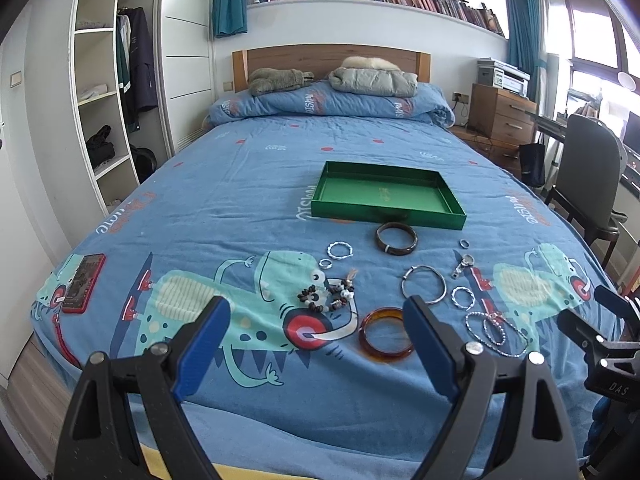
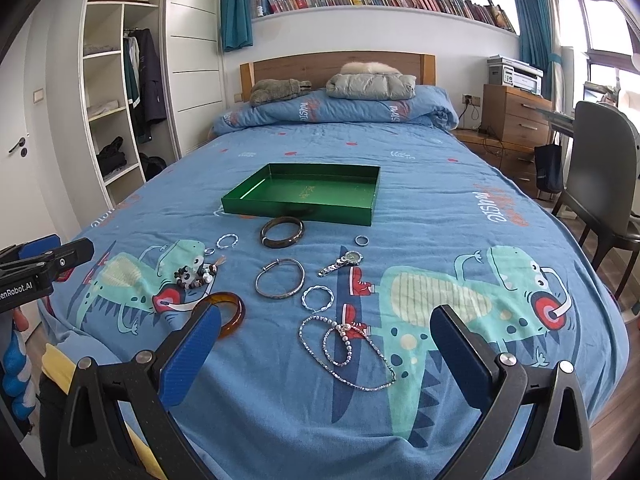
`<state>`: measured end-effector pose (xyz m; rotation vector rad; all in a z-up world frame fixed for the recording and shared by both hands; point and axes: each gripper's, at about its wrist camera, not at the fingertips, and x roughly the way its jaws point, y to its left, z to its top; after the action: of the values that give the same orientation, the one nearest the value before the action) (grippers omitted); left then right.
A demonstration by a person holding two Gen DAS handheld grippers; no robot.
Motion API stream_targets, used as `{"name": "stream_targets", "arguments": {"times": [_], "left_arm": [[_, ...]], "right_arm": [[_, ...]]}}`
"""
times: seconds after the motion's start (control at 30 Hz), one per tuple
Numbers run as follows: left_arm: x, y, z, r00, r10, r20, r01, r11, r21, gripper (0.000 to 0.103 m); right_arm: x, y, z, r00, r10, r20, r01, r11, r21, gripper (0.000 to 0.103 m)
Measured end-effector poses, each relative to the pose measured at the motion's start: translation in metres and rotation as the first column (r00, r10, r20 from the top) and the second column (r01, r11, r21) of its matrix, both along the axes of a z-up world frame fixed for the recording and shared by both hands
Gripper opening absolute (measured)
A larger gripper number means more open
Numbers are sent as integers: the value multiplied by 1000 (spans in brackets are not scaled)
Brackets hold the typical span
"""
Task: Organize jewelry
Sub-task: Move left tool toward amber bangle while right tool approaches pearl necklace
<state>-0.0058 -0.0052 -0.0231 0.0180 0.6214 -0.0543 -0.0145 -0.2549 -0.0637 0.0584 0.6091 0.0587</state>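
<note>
Both jaws spread wide and empty above the bed; nothing is in the tray yet.

The left gripper (image 1: 316,320) hangs over the amber bangle (image 1: 386,333) and beads (image 1: 326,296), the right gripper (image 2: 326,330) over the chain (image 2: 346,350). Likely trouble: the soft quilt (image 2: 440,208) gives under a pinch, so the chain could snag, drag the nearby twisted ring (image 2: 318,297), or slip out before the green tray (image 2: 300,212) farther up the bed.

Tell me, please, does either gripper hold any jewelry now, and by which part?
Nothing is held. The left gripper and the right gripper both have open jaws above the blue bedsheet.
</note>
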Motion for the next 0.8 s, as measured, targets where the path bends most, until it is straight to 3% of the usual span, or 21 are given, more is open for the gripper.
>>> {"name": "stream_targets", "arguments": {"times": [0.13,0.43,0.7,0.8], "left_arm": [[1,12,-1,1000,21,15,-21,1000,-20,88],[11,18,-26,999,-9,-34,8,1000,-23,88],[25,0,-50,991,-79,-112,73,996,-55,87],[30,-9,-64,981,-118,-155,106,991,-85,87]], "right_arm": [[2,-4,-4,1000,-2,-15,2,1000,7,103],[16,-14,-20,998,14,-56,-13,1000,18,99],[37,-20,-41,990,55,-127,-50,998,38,72],[46,-18,-50,981,96,-168,-90,995,45,70]]}}
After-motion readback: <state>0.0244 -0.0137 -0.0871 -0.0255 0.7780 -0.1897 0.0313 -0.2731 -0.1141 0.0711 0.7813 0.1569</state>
